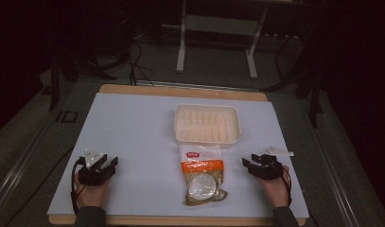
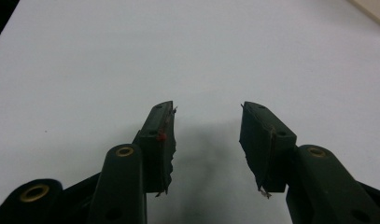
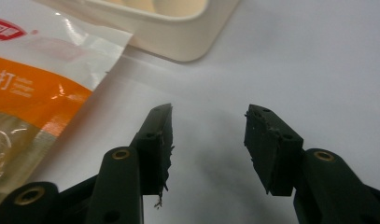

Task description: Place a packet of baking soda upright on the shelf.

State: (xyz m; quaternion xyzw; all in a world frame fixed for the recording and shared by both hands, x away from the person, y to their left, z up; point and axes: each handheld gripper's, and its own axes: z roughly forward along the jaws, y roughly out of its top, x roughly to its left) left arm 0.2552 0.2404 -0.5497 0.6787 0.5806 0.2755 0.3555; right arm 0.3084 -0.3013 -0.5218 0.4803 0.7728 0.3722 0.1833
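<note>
A clear snack bag (image 1: 202, 174) with an orange and white label lies flat on the white table sheet, near the front centre. Just behind it stands a cream ribbed tray (image 1: 207, 124). My left gripper (image 1: 110, 162) rests low at the front left, well away from the bag, jaws open over bare sheet (image 2: 207, 122). At the front right my right gripper (image 1: 247, 163) sits a short way right of the bag, jaws open with nothing between them (image 3: 208, 119). In the right gripper view the bag (image 3: 33, 79) lies to the left and the tray's corner (image 3: 178, 44) shows beyond.
The white sheet (image 1: 133, 127) covers a wooden board whose edge (image 1: 180, 90) shows at the back. A metal stand (image 1: 214, 28) and cables sit on the dark floor beyond the table. A person's hands hold both grippers at the table's near edge.
</note>
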